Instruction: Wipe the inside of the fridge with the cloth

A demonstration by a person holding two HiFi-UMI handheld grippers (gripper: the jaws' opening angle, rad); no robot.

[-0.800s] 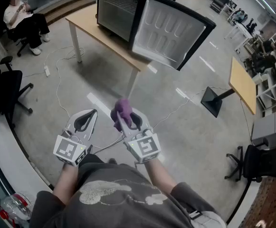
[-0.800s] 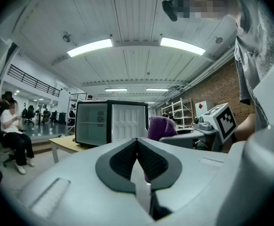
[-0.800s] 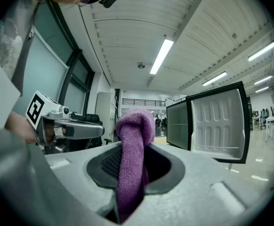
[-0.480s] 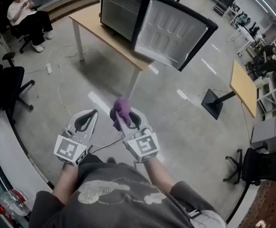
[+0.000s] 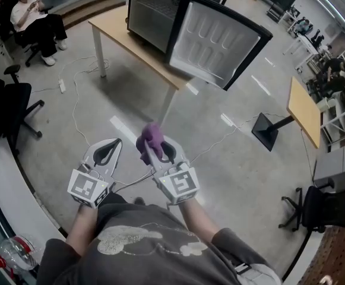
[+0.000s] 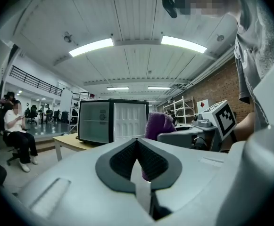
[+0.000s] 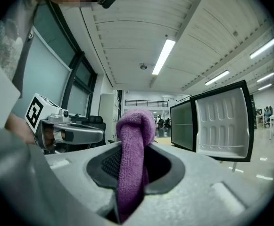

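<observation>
Right now I am standing well back from the fridge (image 5: 151, 10), which sits on a wooden table (image 5: 116, 25) with its door (image 5: 217, 40) swung wide, so I judge the step in hand to be the approach: carrying the cloth (image 5: 151, 136) to that open cabinet. To do it well I should walk in on the side away from the door, mind the cable (image 5: 74, 108) trailing over the floor, and aim the right gripper (image 5: 154, 148) straight into the opening, so that the cloth's rounded end meets the liner before any hard part of the claw does. A firm pinch matters, since a loose one would probably let the cloth drag out on the first stroke. My right claw is closed down on the purple cloth (image 7: 134, 149): the fabric runs up between the pads and bulges over the tips in a folded hump, touching nothing else. My left gripper (image 5: 105, 153) is idle beside it, low and near my waist. In its own view its jaws are pressed together with nothing between them, and the cloth only shows behind them.
</observation>
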